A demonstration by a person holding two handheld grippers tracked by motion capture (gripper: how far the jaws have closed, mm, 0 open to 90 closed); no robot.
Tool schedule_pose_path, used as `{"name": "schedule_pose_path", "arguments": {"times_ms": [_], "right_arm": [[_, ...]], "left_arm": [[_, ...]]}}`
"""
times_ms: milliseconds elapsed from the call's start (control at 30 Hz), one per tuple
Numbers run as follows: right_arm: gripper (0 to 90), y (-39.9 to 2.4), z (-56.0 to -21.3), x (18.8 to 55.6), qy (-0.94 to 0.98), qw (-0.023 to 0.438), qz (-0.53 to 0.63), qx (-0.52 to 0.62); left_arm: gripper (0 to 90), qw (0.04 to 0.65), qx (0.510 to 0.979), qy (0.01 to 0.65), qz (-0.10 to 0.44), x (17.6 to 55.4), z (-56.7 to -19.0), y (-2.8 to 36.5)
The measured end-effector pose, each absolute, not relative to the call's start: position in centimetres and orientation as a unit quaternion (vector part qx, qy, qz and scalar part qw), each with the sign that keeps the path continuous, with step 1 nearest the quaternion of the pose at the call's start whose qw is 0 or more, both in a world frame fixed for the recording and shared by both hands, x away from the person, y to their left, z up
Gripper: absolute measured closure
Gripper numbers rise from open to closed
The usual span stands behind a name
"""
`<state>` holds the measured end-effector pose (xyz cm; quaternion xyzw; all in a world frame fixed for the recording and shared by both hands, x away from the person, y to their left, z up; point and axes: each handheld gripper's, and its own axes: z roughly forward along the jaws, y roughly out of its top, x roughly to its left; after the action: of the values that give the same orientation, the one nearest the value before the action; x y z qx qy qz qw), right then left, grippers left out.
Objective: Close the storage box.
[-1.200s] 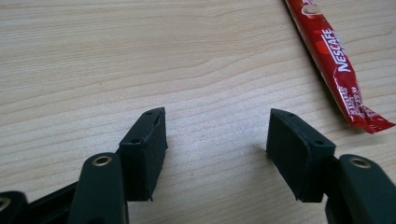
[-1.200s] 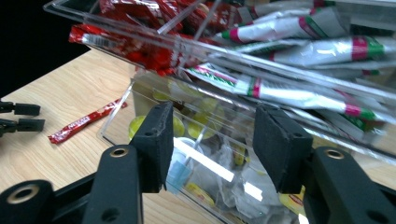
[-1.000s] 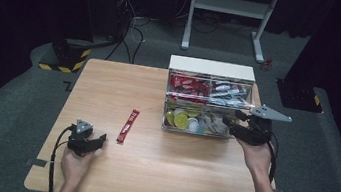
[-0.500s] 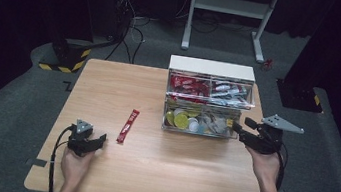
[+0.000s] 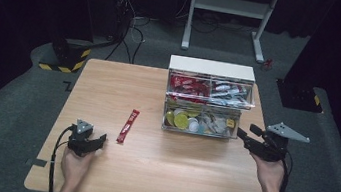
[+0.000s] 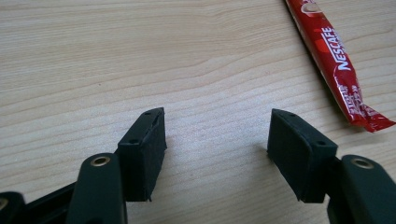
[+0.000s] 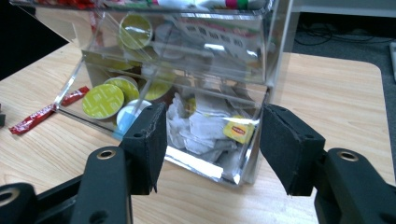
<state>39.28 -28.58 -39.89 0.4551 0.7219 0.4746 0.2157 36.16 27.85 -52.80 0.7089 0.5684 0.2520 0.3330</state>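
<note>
Scene: a person at a wooden counter (image 5: 147, 173) holds a two-jaw gripper in each hand, with a clear two-tier drawer organiser (image 5: 208, 101) at the centre right of the high view.

Right gripper: the right gripper (image 5: 243, 135) hovers just beside the organiser's lower right corner, pointed at it. In the right gripper view its fingers (image 7: 147, 144) stand wide apart and hold nothing, framing the corner of the lower drawer (image 7: 177, 116).

Left gripper: the left gripper (image 5: 96, 142) rests low on the counter at the lower left of the high view. Its fingers (image 6: 144, 149) are spread over bare wood, empty.

Coffee stick: a red Nescafe sachet (image 5: 128, 126) lies flat on the counter left of the organiser, between it and the left gripper, touching neither. It is a slim, glossy packet with crimped ends, seen at the upper right of the left gripper view (image 6: 336, 65).

Drawer contents: the lower drawer holds yellow-green capsules (image 7: 103, 100) and tea bags (image 7: 205, 128); the upper drawer (image 5: 210, 89) holds red and white sachets.

Step in hand: by the look of it, the stick belongs with the sachets in the organiser, and the right gripper is placed to work a drawer.

Next move: probably the left fingers closing across the stick's narrow width, which calls for a low, flat approach.
</note>
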Motion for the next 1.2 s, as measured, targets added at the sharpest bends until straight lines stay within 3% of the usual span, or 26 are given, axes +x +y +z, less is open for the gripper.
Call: {"name": "schedule_pose_path", "arguments": {"times_ms": [633,1200], "right_arm": [[40.2,-29.5,-42.8,38.5,0.709,0.207,0.476,0.478],[39.7,-29.4,-47.4,38.5,0.703,0.200,0.458,0.507]], "left_arm": [[37.4,0.333,0.708,0.569,0.253,36.2,-52.8,27.8],[37.3,0.333,0.709,0.568,0.253,36.2,-52.8,27.8]]}}
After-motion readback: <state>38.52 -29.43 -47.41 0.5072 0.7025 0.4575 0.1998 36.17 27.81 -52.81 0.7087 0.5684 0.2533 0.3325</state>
